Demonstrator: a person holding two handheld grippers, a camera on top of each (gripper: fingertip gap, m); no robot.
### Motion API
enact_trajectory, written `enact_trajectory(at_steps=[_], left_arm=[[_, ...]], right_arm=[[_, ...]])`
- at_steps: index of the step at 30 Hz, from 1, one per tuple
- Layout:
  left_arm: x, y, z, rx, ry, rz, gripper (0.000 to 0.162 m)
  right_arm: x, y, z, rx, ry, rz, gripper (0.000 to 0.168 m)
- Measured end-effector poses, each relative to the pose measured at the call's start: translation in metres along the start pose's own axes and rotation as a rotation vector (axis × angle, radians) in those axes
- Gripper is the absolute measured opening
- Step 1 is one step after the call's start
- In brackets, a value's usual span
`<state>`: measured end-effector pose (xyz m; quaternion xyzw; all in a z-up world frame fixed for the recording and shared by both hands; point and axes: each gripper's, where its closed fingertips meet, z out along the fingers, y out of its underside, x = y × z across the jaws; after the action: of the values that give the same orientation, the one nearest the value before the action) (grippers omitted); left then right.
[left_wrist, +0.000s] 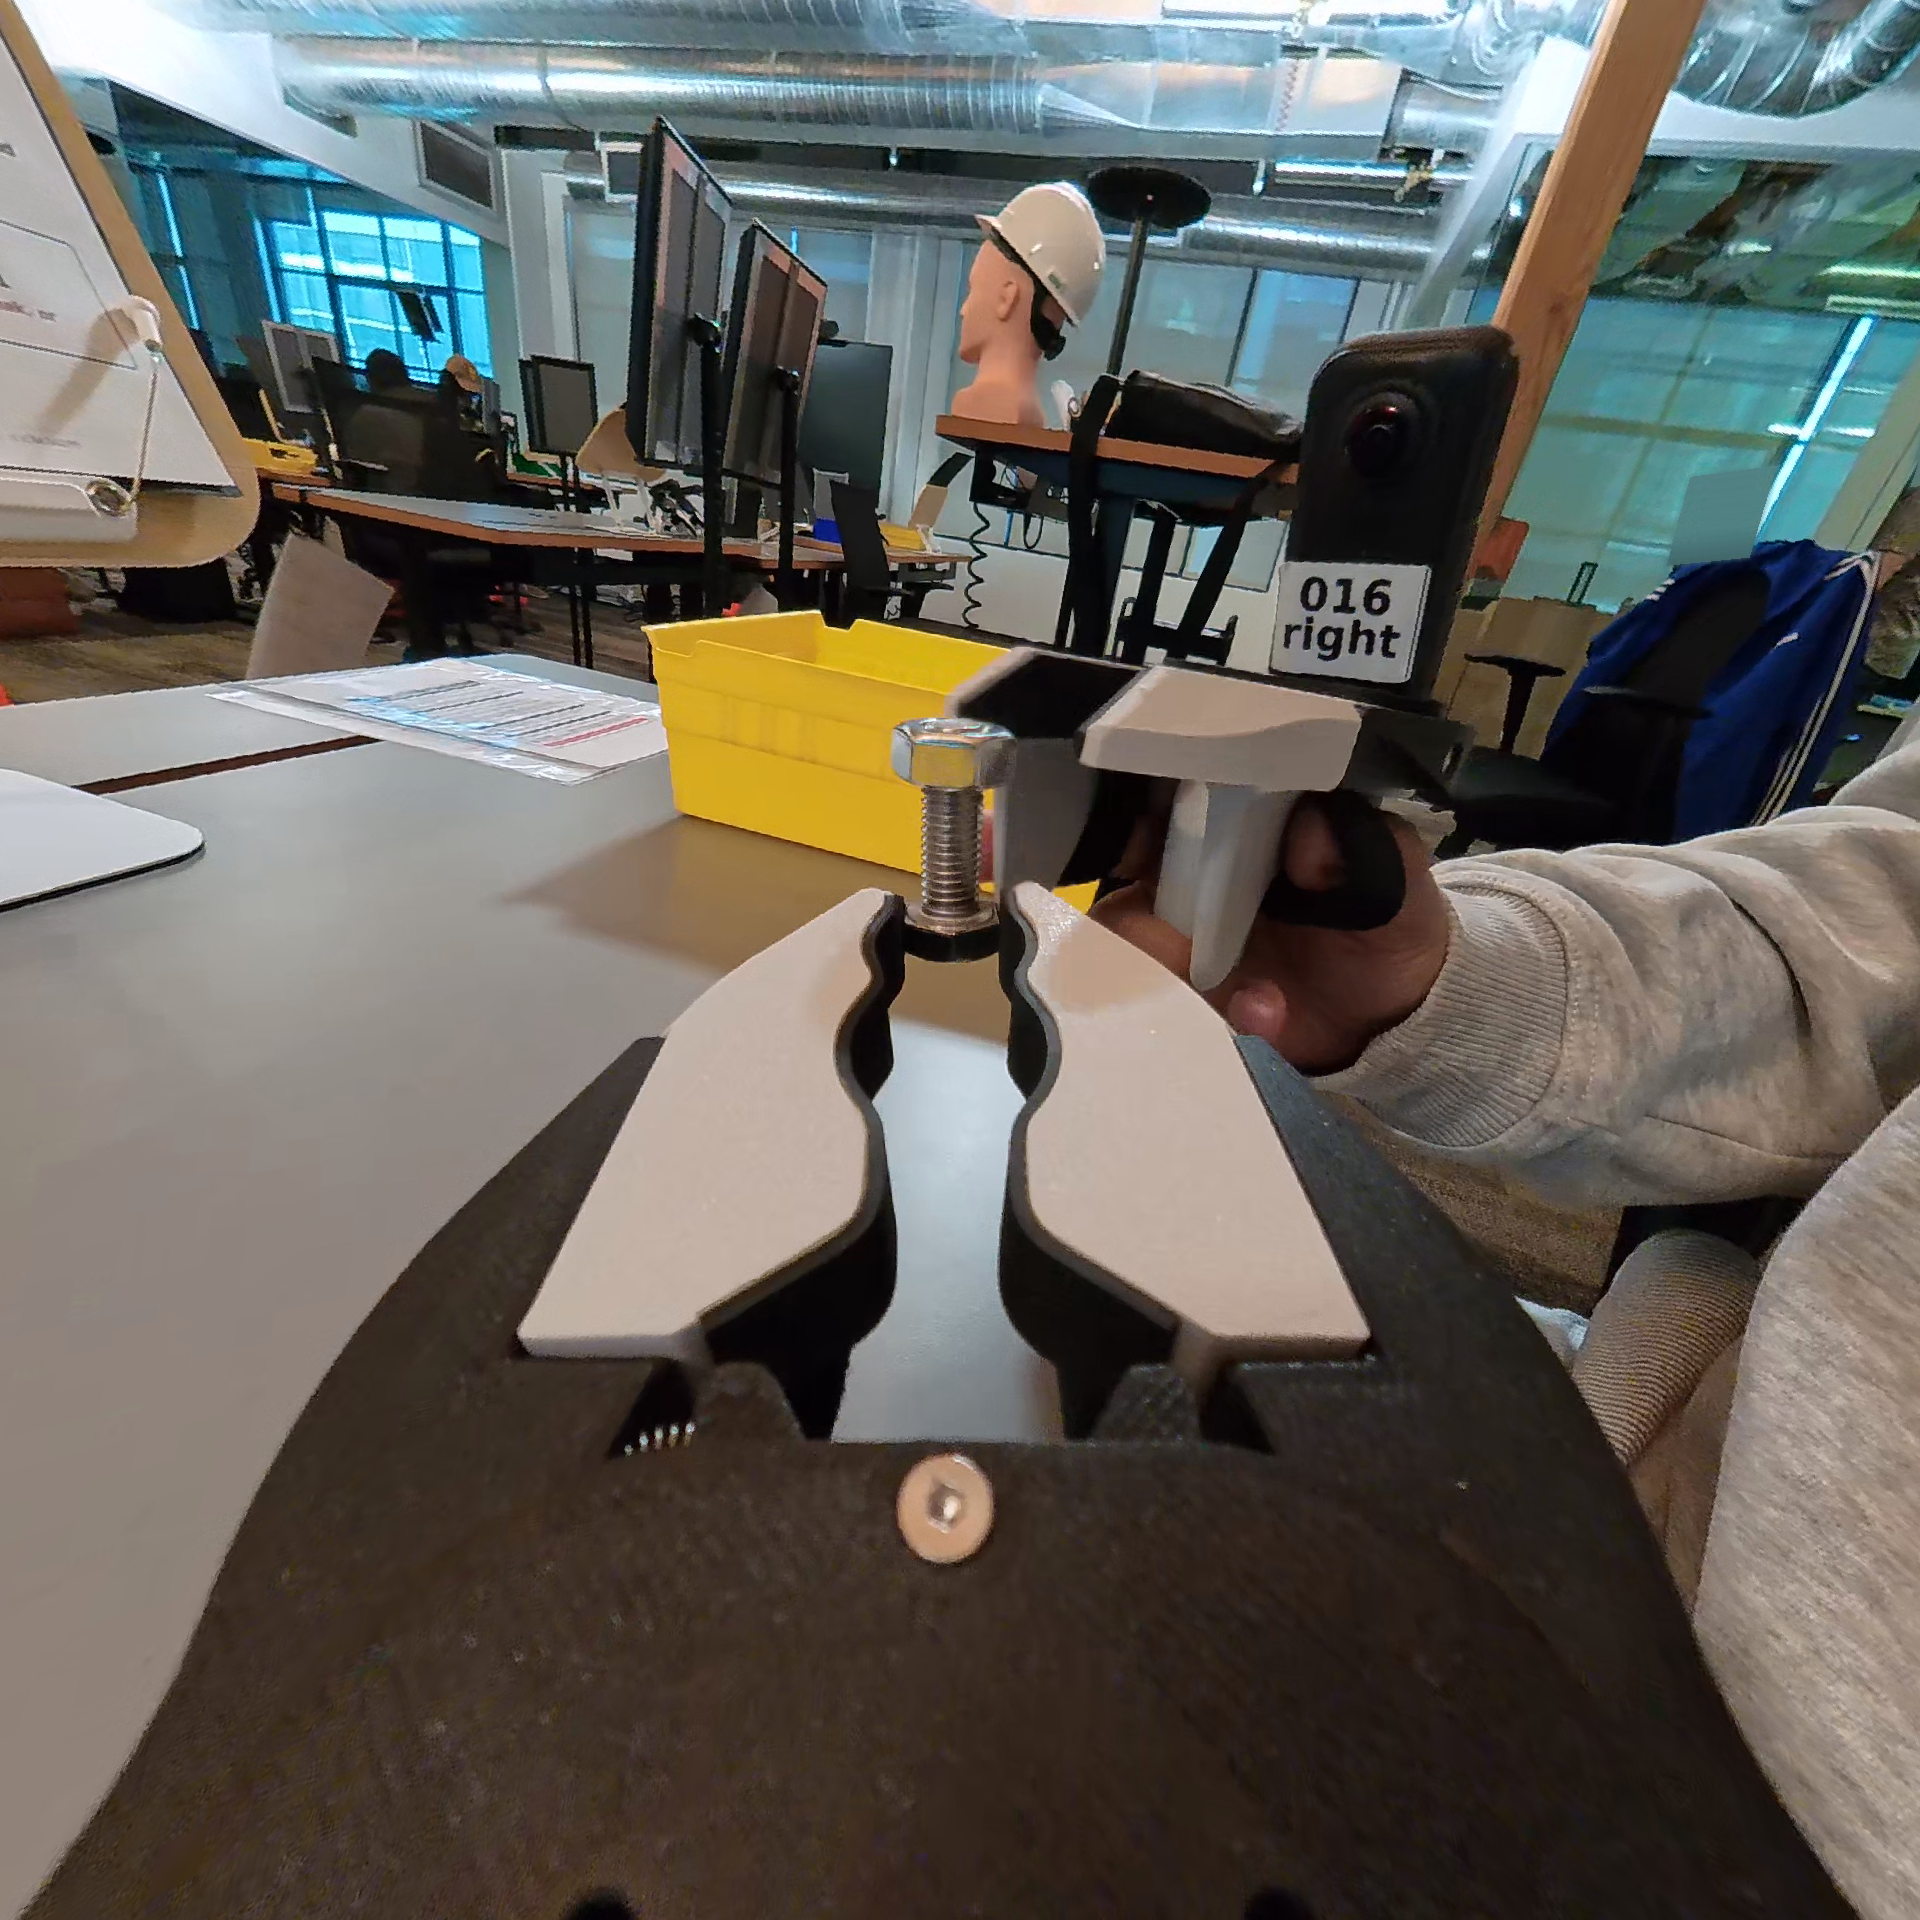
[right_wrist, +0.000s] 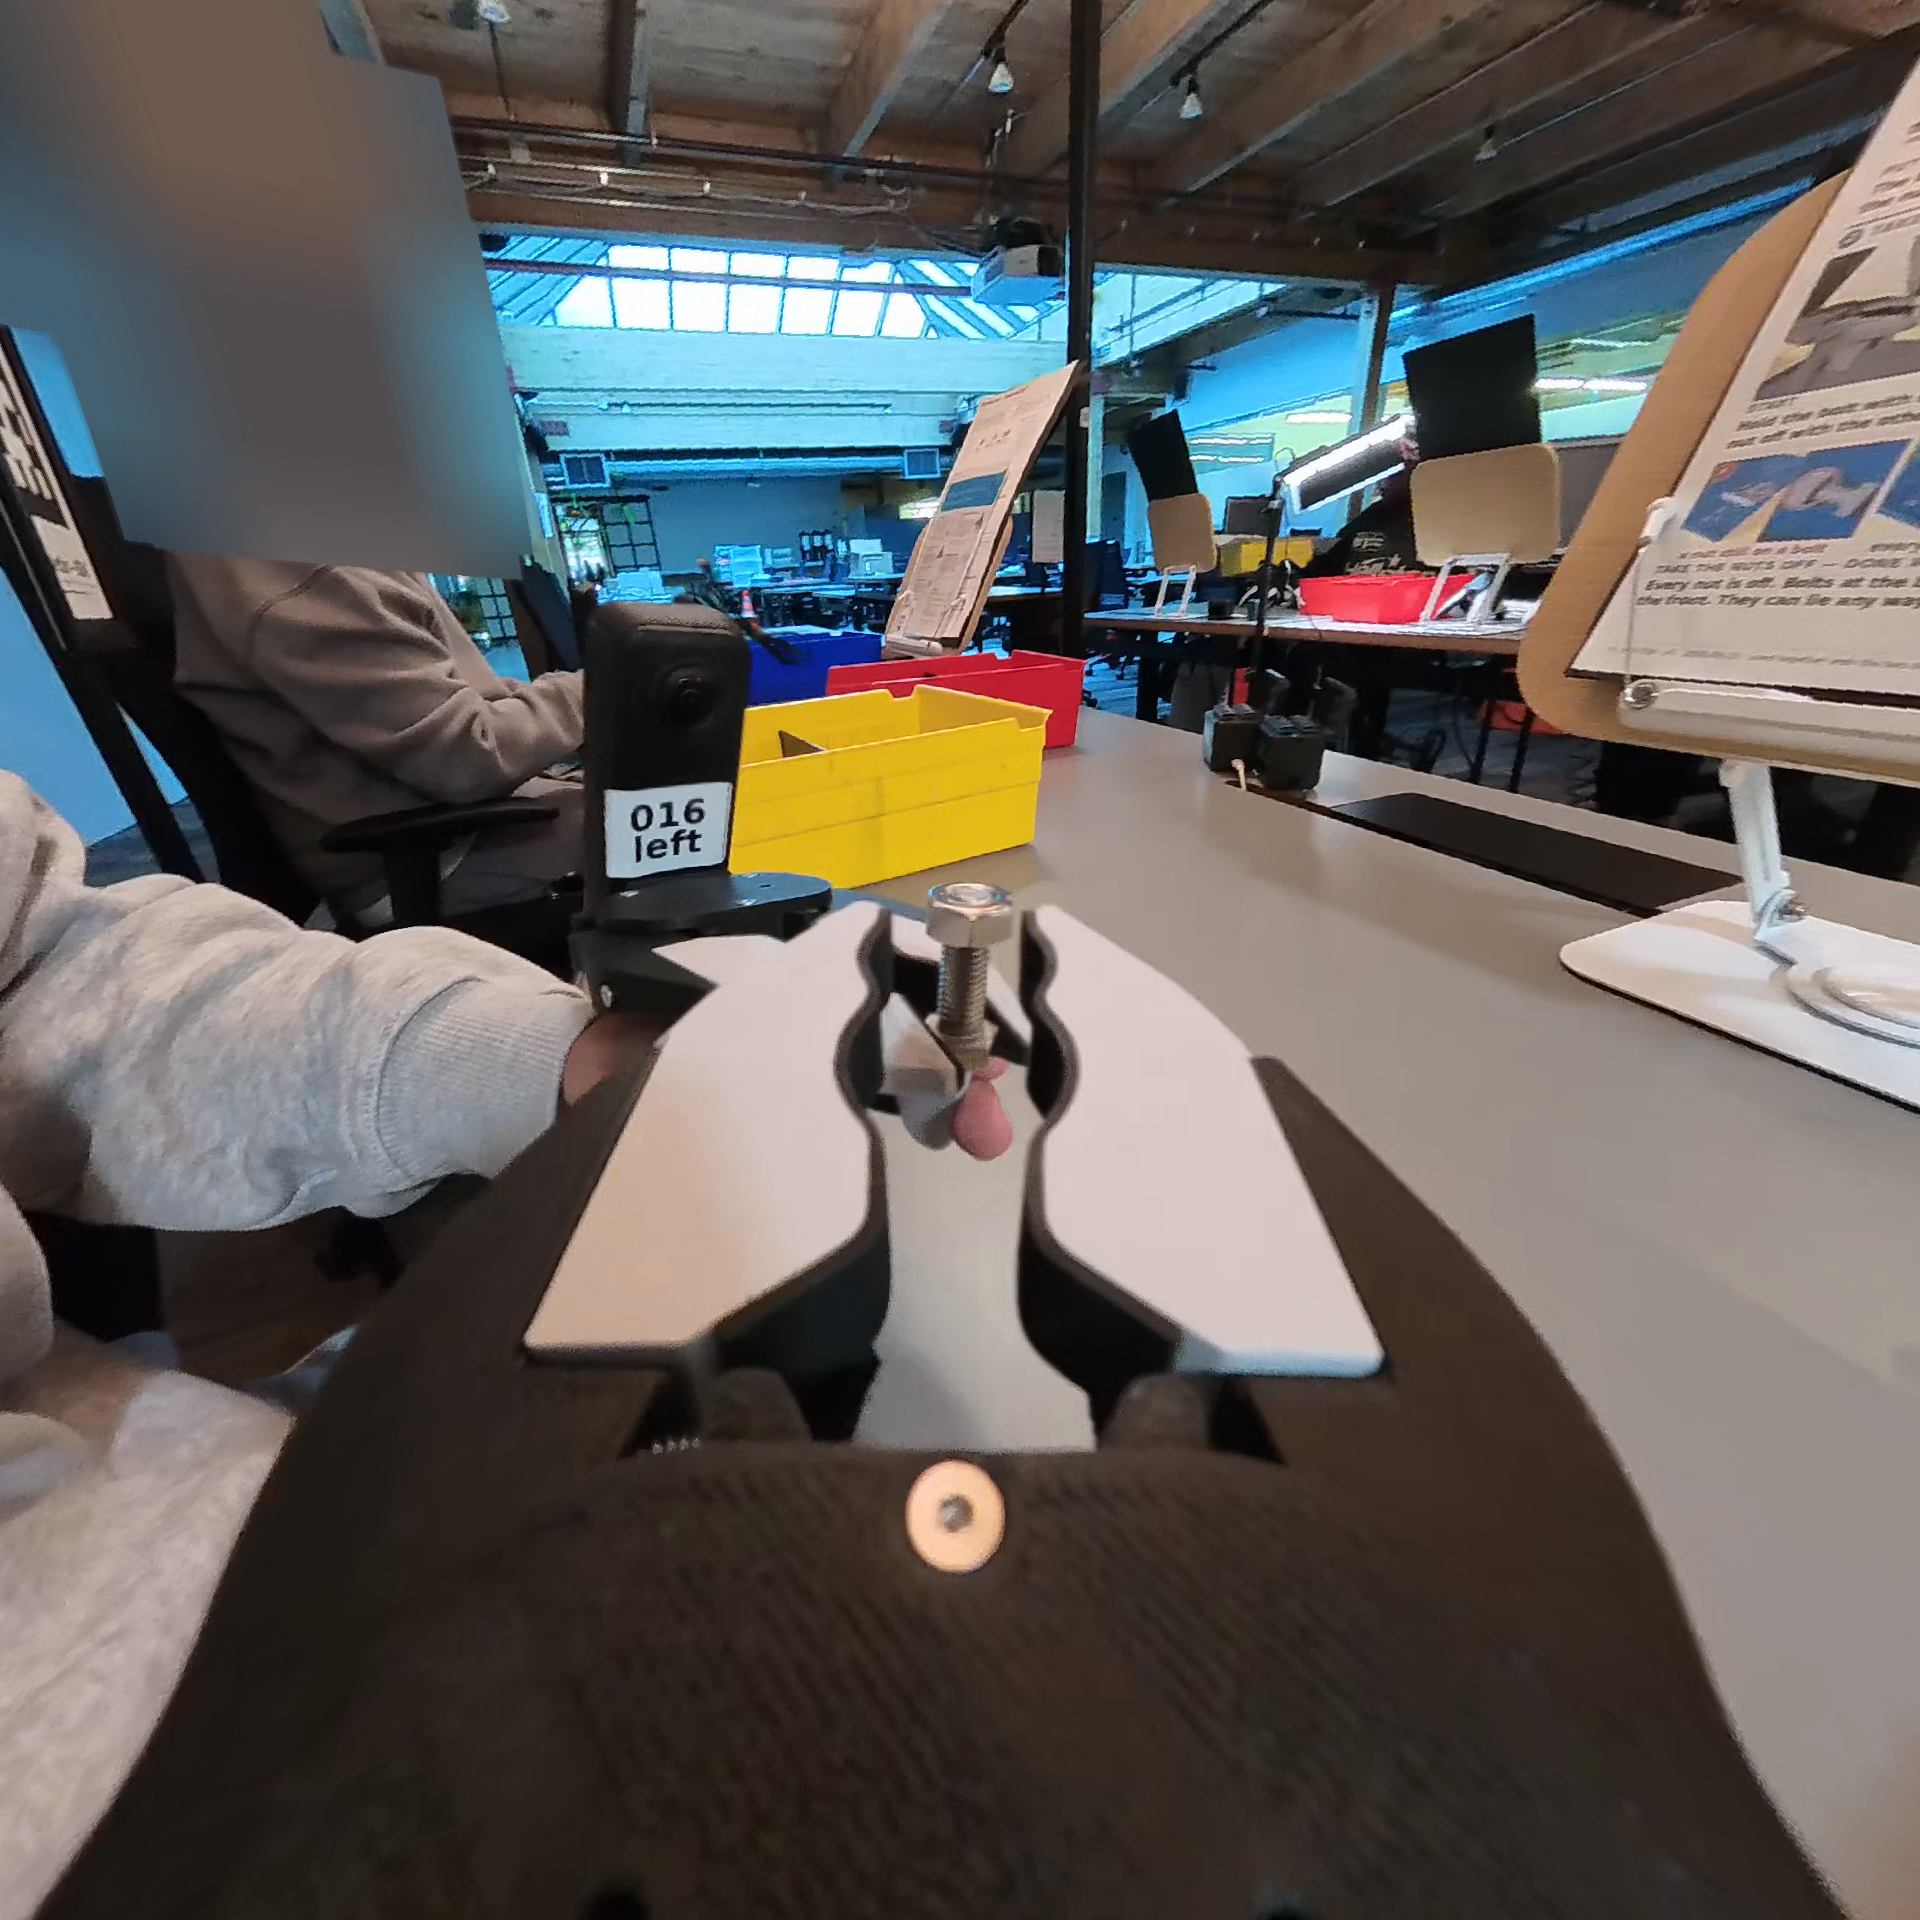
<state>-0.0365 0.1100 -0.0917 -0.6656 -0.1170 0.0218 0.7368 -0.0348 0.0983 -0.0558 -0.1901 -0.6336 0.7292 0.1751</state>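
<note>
A steel bolt (left_wrist: 951, 831) stands upright in the air above the grey desk (left_wrist: 364, 987), on the near side of the yellow bin (left_wrist: 790, 727) and clear of it, with its hex head on top and the thread running down.

The left tongs (left_wrist: 948, 914) are closed on the nut (left_wrist: 948, 916) at the bolt's lower end. The tips press in from both sides, and that pinch appears to be what keeps the shank vertical and off the desk.

The right tongs (right_wrist: 961, 925) reach in at the level of the head, one tip on either side. In the right wrist view a sliver of gap shows on each side of the head, while in the left wrist view one finger seems to touch it. I cannot tell whether they are clamping the head or only bracketing it.

The two tools meet the bolt at different heights, so neither blocks the other. A hand (left_wrist: 1320, 935) in a grey sleeve holds the right tool on the same near side of the bin, and a bare fingertip (right_wrist: 982, 1127) shows below the bolt's end.

A document stand (right_wrist: 1766, 520) sits on the desk well to the right of the bin, and a red bin (right_wrist: 966, 686) lies just behind it.
</note>
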Motion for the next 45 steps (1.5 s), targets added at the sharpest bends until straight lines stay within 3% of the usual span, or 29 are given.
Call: enact_trajectory(at_steps=[3,6,8,15,21,28,34,41,45], left_arm=[[0.001,0.000,0.000,-0.001,0.001,0.002,0.019],[0.000,0.000,0.000,0.002,-0.003,-0.004,0.019],[-0.001,0.000,0.000,0.002,-0.004,-0.006,0.019],[0.000,0.000,0.000,0.002,-0.002,-0.003,0.019],[-0.001,-0.001,-0.001,0.003,-0.007,-0.006,0.019],[0.000,0.000,0.000,0.003,-0.001,-0.004,0.019],[-0.002,-0.001,-0.001,0.006,-0.009,-0.010,0.019],[0.000,0.000,0.000,0.003,0.000,-0.004,0.019],[-0.001,-0.001,-0.001,0.005,-0.007,-0.010,0.019]], right_arm=[[0.000,0.002,0.002,0.001,0.007,-0.009,0.031],[-0.010,0.002,0.002,-0.007,-0.041,-0.033,0.009],[-0.013,0.001,0.001,-0.007,-0.051,-0.051,0.004],[-0.001,0.001,0.003,0.008,0.014,-0.030,0.033],[-0.009,0.002,0.003,-0.006,-0.030,-0.053,0.014],[0.000,0.001,0.003,0.008,0.023,-0.035,0.035],[-0.010,0.002,0.003,-0.002,-0.033,-0.050,0.015],[0.000,0.003,0.004,0.003,0.020,-0.023,0.037],[-0.008,0.004,0.006,-0.008,-0.017,-0.029,0.030]])
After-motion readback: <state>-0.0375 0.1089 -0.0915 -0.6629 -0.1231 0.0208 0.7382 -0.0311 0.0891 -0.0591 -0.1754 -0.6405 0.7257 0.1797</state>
